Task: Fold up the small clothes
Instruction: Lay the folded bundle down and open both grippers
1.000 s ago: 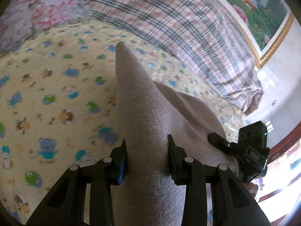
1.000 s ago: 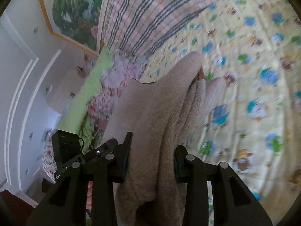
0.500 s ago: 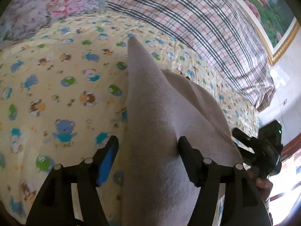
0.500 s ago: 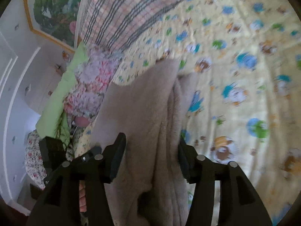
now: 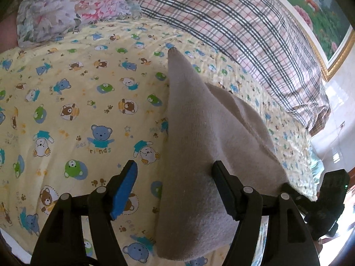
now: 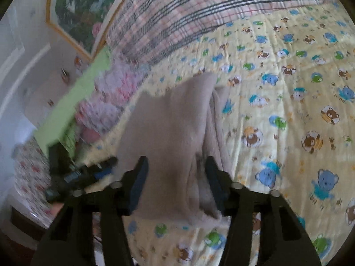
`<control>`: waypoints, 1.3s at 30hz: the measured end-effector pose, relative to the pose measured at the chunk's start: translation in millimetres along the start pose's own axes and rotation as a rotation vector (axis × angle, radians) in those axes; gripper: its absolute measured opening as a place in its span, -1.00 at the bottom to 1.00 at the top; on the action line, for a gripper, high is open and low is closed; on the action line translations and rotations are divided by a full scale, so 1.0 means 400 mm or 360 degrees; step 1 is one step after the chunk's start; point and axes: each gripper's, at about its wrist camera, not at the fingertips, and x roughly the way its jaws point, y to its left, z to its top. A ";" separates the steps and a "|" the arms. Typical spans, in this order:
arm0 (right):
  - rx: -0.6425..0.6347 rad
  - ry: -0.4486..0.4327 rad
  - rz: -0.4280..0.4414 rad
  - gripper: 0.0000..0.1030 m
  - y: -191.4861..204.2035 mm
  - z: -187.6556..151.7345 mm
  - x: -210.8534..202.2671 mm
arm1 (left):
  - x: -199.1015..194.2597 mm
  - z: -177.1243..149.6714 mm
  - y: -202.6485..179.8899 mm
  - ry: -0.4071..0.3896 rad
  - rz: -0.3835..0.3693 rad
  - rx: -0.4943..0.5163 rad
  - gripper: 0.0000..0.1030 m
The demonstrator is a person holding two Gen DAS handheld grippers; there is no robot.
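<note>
A beige garment [image 5: 199, 146] is lying on the bear-print sheet [image 5: 73, 102], its folded edge running away toward the plaid blanket [image 5: 233, 28]. The left gripper [image 5: 175, 173] is being held wide apart: the cloth is touching its right finger [image 5: 224, 184], while the blue-padded left finger [image 5: 125, 186] is standing clear over the sheet, so nothing is being clamped. The right gripper [image 6: 176, 175] is being closed, with the garment's bunched end [image 6: 177, 133] lying between its fingers; whether it is being pinched cannot be told through the blur.
</note>
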 end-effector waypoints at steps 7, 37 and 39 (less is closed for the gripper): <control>-0.0130 -0.0082 -0.0055 -0.85 0.052 0.024 -0.061 | -0.004 0.005 -0.048 -0.0015 0.0165 0.0196 0.36; -0.0136 -0.0142 -0.0078 -0.55 0.052 0.093 -0.009 | 0.063 0.160 -0.063 -0.0058 0.0186 0.0187 0.47; -0.0166 -0.0072 -0.0058 -0.55 0.066 0.120 0.056 | 0.099 0.179 -0.067 -0.0038 0.0257 0.0192 0.30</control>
